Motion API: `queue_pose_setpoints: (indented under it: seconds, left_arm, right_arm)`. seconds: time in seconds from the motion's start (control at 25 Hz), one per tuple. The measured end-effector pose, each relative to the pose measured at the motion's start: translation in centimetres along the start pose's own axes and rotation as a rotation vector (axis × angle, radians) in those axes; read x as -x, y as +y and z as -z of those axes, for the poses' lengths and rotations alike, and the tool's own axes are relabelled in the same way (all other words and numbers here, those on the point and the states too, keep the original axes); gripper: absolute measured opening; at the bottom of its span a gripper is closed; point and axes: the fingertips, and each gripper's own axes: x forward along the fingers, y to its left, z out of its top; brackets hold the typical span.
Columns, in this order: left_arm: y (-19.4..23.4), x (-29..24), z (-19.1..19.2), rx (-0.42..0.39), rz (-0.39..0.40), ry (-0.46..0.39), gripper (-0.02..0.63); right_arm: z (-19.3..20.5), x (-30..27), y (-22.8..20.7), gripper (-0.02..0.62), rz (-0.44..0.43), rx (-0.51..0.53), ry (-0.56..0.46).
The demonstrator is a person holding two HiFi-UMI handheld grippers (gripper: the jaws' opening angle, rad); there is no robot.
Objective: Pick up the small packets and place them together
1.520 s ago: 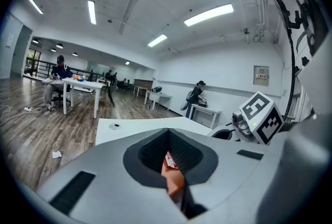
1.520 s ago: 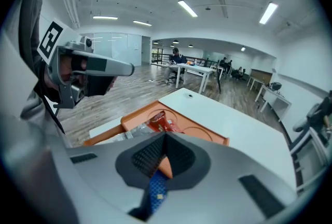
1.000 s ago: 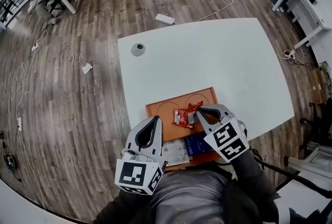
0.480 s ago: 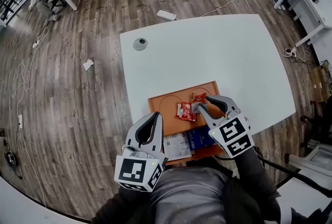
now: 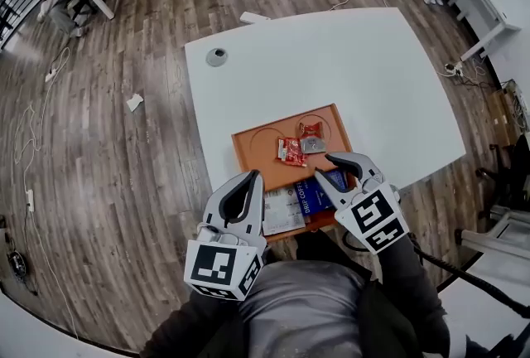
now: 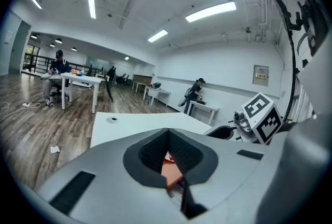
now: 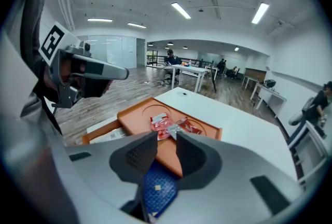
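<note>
Now the right tongs [image 5: 323, 163], just opened a little, draw back empty; packets [image 5: 298, 147] lie together, task seems done; left tongs [image 5: 253, 177] closed.

We see a white table [image 5: 373, 83]; an orange tray [image 5: 257, 145] lies flat on it at the near edge, close to us; a small grey round cap [image 5: 217, 57] sits well apart from the tray, by the far left corner.

I found the tray [image 5: 255, 146] on the table's [image 5: 331, 66] near edge. The packets [image 5: 291, 152] lay touching in its far half; booklets [image 5: 283, 211] lay on its near end.
</note>
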Motion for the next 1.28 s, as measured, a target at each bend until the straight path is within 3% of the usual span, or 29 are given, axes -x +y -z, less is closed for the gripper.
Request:
queue_pose_setpoints:
  seconds: [0.36,0.6,0.8,0.96,1.12,1.28]
  left_arm:
    - [-1.2,1.9,2.4,0.011,0.023,0.034,0.002]
    - [-0.6,2.4,2.9,0.024,-0.015,0.044,0.002]
    - [1.3,2.5,2.7,0.043,-0.069,0.037,0.002]
    - [2.5,2.5,2.3,0.055,-0.099,0.033,0.002]
    - [3.0,2.2,2.2,0.063,-0.109,0.029,0.002]
    - [3.1,2.0,2.4,0.068,-0.106,0.029,0.002]
  right_arm:
    - [5.1,0.0,5.3,0.103,-0.105,0.081,0.128]
    - [8.2,-1.5,6.3,0.223,-0.174,0.163,0.268]
    - [9.2,-3.2,7.3,0.373,-0.264,0.218,0.368]
    - [9.5,-3.4,7.6,0.374,-0.3,0.242,0.433]
    - [10.3,-4.1,7.2,0.367,-0.251,0.288,0.507]
    - [10.3,-4.3,6.8,0.327,-0.201,0.326,0.493]
